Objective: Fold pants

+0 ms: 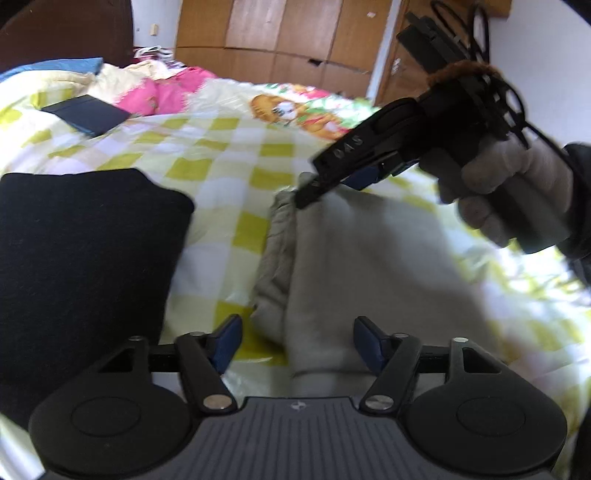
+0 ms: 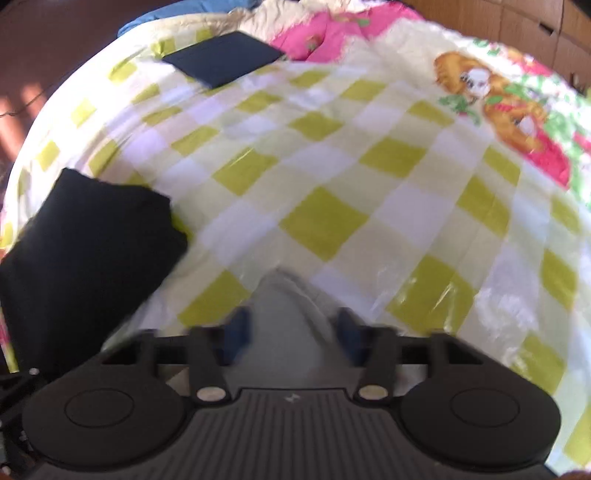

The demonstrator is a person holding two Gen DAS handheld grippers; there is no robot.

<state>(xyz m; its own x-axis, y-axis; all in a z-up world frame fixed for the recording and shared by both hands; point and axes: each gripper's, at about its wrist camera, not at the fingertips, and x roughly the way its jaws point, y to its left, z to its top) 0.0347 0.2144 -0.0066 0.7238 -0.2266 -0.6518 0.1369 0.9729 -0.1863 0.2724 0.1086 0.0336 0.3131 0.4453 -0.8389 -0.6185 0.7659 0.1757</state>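
Observation:
Grey pants point(image 1: 369, 258) lie on the checked bedsheet point(image 1: 221, 155), their gathered edge on the left. My left gripper point(image 1: 297, 347) hovers over the near part of that edge. Its jaws stand apart; the right pad is over the cloth and the left pad over bare sheet. My right gripper point(image 1: 304, 194), held by a gloved hand point(image 1: 498, 184), has its tips on the pants' far corner. In the blurred right wrist view a ridge of the grey pants point(image 2: 288, 314) fills the gap between the blue pads of the right gripper point(image 2: 293, 339).
A folded black garment point(image 1: 81, 258) lies left of the pants, also seen in the right wrist view point(image 2: 92, 251). A flat dark blue item point(image 1: 86, 114) sits at the far left by a pink blanket point(image 1: 166, 92). A wooden wardrobe point(image 1: 288, 33) stands behind the bed.

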